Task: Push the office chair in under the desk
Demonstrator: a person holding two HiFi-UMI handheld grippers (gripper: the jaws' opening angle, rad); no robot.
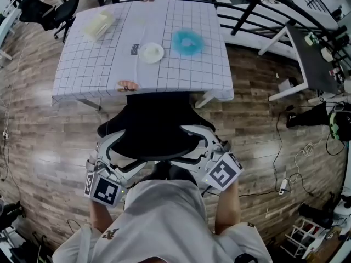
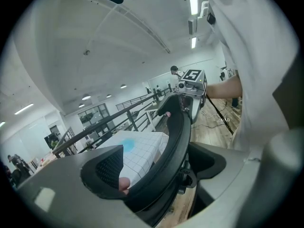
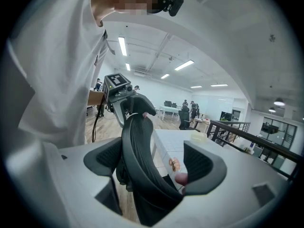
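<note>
A black office chair stands at the near edge of the desk, which wears a white grid cloth. The seat's front reaches the desk edge. I stand behind the mesh backrest. My left gripper straddles the backrest's left end and my right gripper its right end. In the left gripper view the left gripper is open, the backrest rim against one pad and a gap at the other. The right gripper stands open the same way around the backrest.
On the desk lie a white dish, a blue fluffy thing, a pale box and a small orange item at the near edge. Another chair is far left. A dark table and floor cables are right.
</note>
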